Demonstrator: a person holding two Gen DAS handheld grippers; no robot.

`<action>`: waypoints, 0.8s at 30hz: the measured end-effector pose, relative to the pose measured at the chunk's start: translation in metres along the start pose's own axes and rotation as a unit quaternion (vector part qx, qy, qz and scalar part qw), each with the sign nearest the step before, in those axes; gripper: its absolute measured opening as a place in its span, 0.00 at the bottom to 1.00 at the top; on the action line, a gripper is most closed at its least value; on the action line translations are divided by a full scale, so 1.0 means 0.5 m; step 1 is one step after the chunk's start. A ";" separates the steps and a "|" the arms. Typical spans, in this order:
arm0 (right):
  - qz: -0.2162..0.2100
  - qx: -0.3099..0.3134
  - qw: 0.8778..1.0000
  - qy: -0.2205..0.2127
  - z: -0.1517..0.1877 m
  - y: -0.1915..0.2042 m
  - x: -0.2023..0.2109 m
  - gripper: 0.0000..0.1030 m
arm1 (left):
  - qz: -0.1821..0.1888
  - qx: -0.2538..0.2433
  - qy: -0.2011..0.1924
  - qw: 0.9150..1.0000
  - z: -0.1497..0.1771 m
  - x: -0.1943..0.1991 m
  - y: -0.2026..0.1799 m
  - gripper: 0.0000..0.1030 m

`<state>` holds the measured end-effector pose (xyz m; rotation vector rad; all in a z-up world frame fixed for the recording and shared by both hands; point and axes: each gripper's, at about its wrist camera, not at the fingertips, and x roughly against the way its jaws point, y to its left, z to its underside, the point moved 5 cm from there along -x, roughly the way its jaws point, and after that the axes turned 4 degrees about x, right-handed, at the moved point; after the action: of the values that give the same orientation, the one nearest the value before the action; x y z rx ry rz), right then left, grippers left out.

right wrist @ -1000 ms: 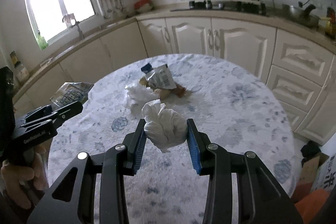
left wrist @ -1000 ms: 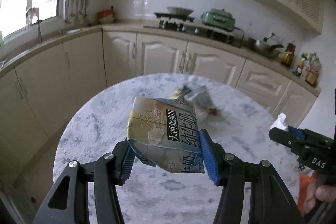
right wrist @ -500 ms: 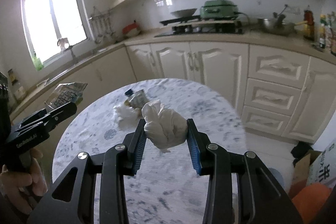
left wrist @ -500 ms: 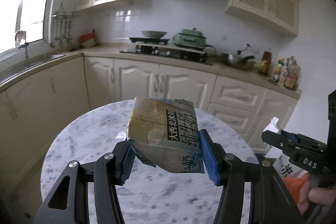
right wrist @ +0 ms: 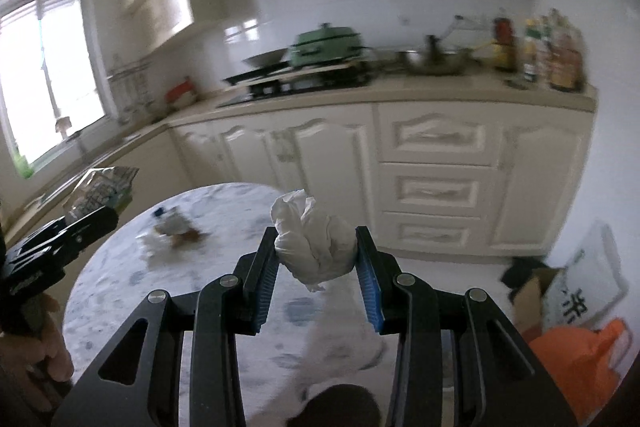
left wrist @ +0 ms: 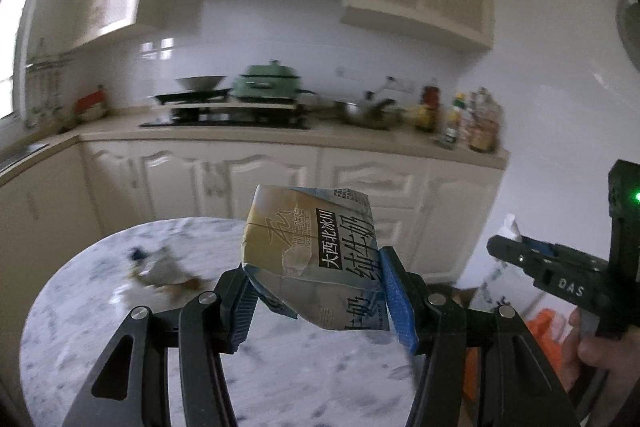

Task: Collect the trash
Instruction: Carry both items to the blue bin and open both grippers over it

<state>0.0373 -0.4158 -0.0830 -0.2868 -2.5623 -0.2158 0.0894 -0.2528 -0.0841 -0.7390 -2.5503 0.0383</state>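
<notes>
My left gripper (left wrist: 320,291) is shut on a crumpled milk carton (left wrist: 312,255) with Chinese print, held in the air above the round marble table (left wrist: 80,327). My right gripper (right wrist: 318,267) is shut on a wad of white tissue (right wrist: 316,247), also lifted off the table (right wrist: 120,299). More trash, a small wrapper pile (left wrist: 164,271), lies on the far left of the table; the right wrist view shows that wrapper pile (right wrist: 176,227) too. The left wrist view catches the right gripper (left wrist: 508,247) at its right edge, and the left gripper (right wrist: 100,219) with its carton (right wrist: 102,187) appears at the left of the right wrist view.
Cream kitchen cabinets (right wrist: 436,155) and a counter with a green cooker (right wrist: 328,47), hob and bottles (right wrist: 556,55) run behind. On the floor at the right lie an orange bag (right wrist: 576,363), a cardboard box (right wrist: 532,291) and a white printed bag (right wrist: 588,283). A hand (left wrist: 600,351) grips the right tool.
Both grippers have swung to the right and risen with their loads still held. The table and the wrapper pile have slid left and down in both views; the floor bags at the right came into sight.
</notes>
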 end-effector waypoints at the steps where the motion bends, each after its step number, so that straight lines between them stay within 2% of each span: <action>1: 0.010 -0.006 1.000 0.001 0.002 -0.024 0.000 0.37 | 0.008 -0.005 0.004 1.000 -0.003 -0.016 -0.009 0.51; 9: 0.069 -0.057 0.996 0.015 0.034 -0.189 -0.012 0.37 | 0.071 -0.043 0.045 0.995 -0.033 -0.175 -0.116 0.51; 14: 0.093 -0.090 0.991 0.031 0.065 -0.282 -0.042 0.37 | 0.102 -0.063 0.089 0.989 -0.049 -0.292 -0.182 0.51; 19: 0.111 -0.127 0.984 0.062 0.119 -0.376 -0.091 0.37 | 0.124 -0.076 0.167 0.975 -0.039 -0.440 -0.242 0.51; 22: 0.115 -0.150 0.979 0.081 0.152 -0.422 -0.123 0.37 | 0.136 -0.089 0.221 0.962 -0.014 -0.521 -0.275 0.51; 24: 0.119 -0.162 0.975 0.095 0.177 -0.451 -0.145 0.37 | 0.137 -0.101 0.242 0.955 -0.006 -0.561 -0.295 0.51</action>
<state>-0.0030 -0.6262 -0.2174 -0.6584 -2.2727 -0.5455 0.2246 -0.5220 -0.1824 -1.0340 -1.9897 -0.2831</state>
